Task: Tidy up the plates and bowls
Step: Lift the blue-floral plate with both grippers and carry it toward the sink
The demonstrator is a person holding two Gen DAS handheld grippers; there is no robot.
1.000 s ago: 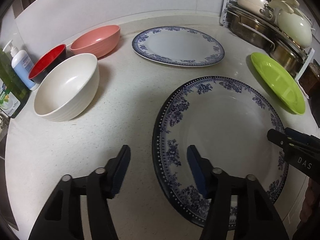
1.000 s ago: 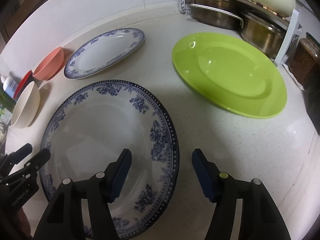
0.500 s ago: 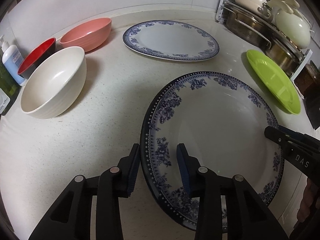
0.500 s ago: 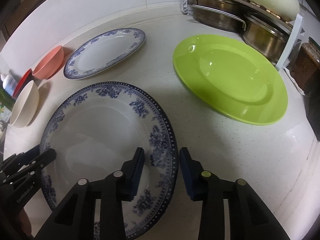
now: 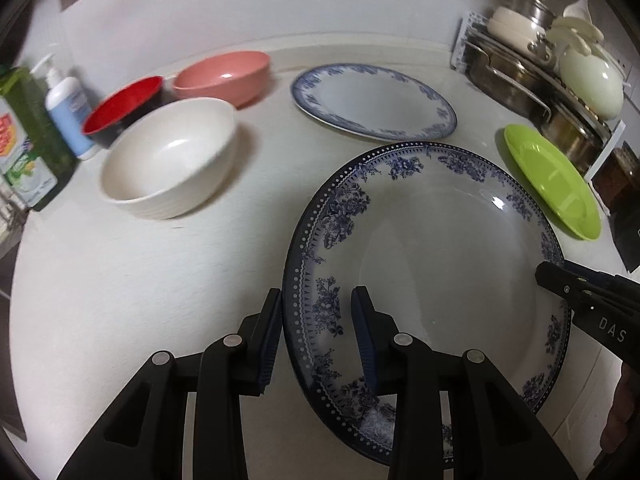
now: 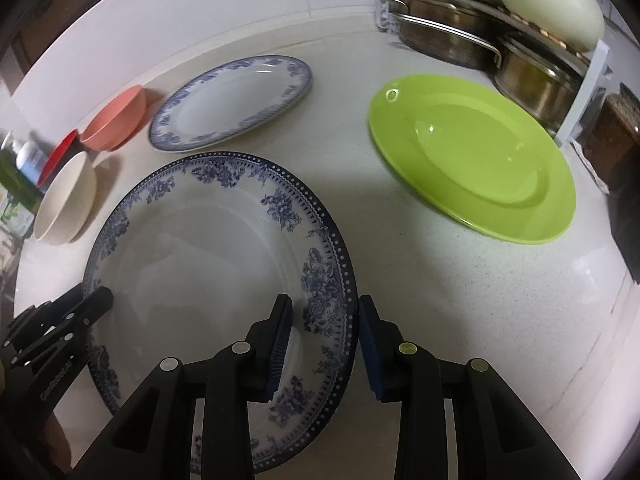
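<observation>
The big blue-flowered plate [image 5: 440, 248] sits at the near edge of the counter [image 5: 160, 280], and from its deep shadow its left side looks lifted a little. It looks like glazed ceramic: stiff, fairly heavy for its width, slick under the pads and likely to chip or crack if it drops or knocks another dish. The rim is the only sensible place to take it, and both tools are there. The left gripper [image 5: 316, 336] is clamped on the plate's near-left rim, one pad under the edge and one on the flowered band. The right gripper [image 6: 326, 340] pinches the opposite, near-right rim the same way. Two grips on opposite sides should keep so wide a plate level; a single pinch would probably let it tip or slide out

Beyond it lie a smaller blue-rimmed plate [image 5: 372, 104] at the far middle and a green plate [image 6: 472, 156] at the right, beside a rack of pots [image 6: 480, 20]. At the far left stand a white bowl [image 5: 168, 156], a pink bowl [image 5: 222, 76] and a red bowl [image 5: 124, 100], near a soap pump bottle [image 5: 66, 112]
</observation>
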